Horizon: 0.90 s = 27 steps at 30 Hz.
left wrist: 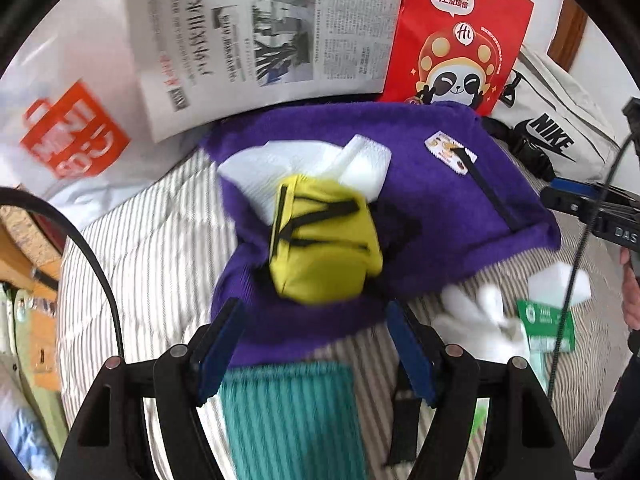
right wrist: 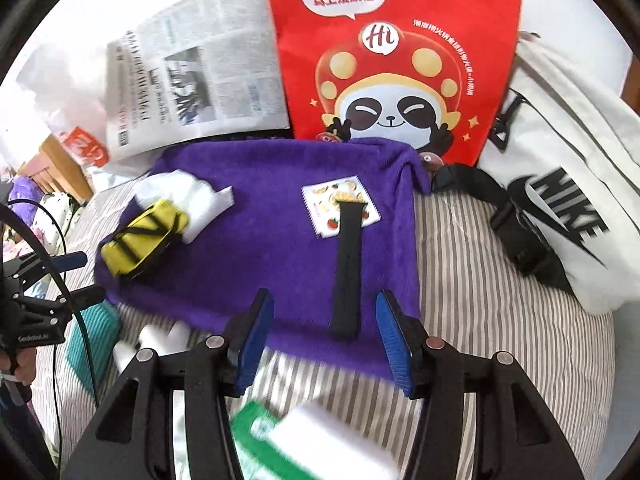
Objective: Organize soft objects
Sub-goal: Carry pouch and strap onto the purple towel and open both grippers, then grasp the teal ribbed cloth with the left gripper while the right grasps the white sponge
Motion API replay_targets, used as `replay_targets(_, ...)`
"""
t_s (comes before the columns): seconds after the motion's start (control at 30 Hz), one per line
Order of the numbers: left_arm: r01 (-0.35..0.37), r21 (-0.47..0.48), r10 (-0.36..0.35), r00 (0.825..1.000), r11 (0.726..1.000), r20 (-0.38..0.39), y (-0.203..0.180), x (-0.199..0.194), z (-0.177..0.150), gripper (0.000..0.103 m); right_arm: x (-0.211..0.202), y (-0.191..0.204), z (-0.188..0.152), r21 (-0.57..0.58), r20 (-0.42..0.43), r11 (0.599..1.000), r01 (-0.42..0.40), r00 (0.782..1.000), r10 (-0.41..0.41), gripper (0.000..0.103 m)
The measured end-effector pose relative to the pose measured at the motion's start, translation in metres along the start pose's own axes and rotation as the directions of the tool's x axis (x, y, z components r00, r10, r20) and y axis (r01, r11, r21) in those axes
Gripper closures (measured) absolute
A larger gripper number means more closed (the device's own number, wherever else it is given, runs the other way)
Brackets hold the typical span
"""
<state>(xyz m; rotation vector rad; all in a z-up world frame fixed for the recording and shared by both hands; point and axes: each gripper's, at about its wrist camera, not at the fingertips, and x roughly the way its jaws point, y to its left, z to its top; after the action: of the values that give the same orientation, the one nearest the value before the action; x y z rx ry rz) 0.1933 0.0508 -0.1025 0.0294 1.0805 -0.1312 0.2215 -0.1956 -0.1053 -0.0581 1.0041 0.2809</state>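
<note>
The small yellow fabric pouch with black straps (left wrist: 324, 240) lies on the purple plush towel (right wrist: 280, 224), overlapping a white folded cloth (left wrist: 296, 168). We hold the left gripper (left wrist: 316, 344) and right gripper (right wrist: 324, 336) with fingers apart, both empty. Risk: closing low would snag the towel along with the pouch.

The left gripper (left wrist: 316, 360) is held low with its blue-padded jaws spread wide, nothing gripped between them; the right gripper (right wrist: 324, 344) is likewise held open and empty; each is seen at the edge of the other's view.
</note>
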Motion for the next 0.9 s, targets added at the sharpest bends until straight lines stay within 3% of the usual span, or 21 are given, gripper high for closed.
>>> replay_targets(0.3, 0.002, -0.059, -0.004, 0.999, 0.998, -0.040, 0.013, -0.007, -0.059, 0.027, -0.038, 0.023, -0.047, -0.009, 0.023, 0.999, -0.051, 0.998, 0.051, 0.050)
replay_targets(0.33, 0.000, -0.060, -0.003, 0.999, 0.998, -0.049, 0.013, -0.004, -0.065, 0.019, -0.040, 0.026, -0.051, -0.010, 0.022, 0.998, -0.059, 0.998, 0.059, 0.050)
replay_targets(0.4, -0.026, -0.058, 0.023, 0.998, 0.998, -0.054, 0.013, 0.001, -0.075, 0.016, -0.042, 0.031, -0.059, -0.009, 0.016, 0.998, -0.070, 0.997, 0.070, 0.050)
replay_targets(0.57, -0.085, -0.044, 0.084, 0.996, 0.995, -0.031, 0.008, 0.007, -0.086, 0.013, -0.040, 0.033, -0.070, 0.000, -0.005, 0.997, -0.081, 0.997, 0.081, 0.050)
replay_targets(0.77, -0.065, -0.086, 0.061, 0.997, 0.994, -0.044, 0.014, 0.017, -0.097, 0.012, -0.036, 0.023, -0.077, 0.031, -0.018, 0.997, -0.075, 0.997, 0.076, 0.050)
replay_targets(0.83, -0.070, -0.082, 0.067, 0.997, 0.994, -0.037, 0.014, 0.017, -0.099, 0.000, -0.037, 0.018, -0.078, 0.042, -0.018, 0.997, -0.068, 0.997, 0.068, 0.050)
replay_targets(0.9, -0.077, -0.076, 0.074, 0.997, 0.994, -0.033, 0.012, 0.019, -0.102, 0.000, -0.040, 0.011, -0.079, 0.053, -0.009, 0.997, -0.064, 0.998, 0.065, 0.050)
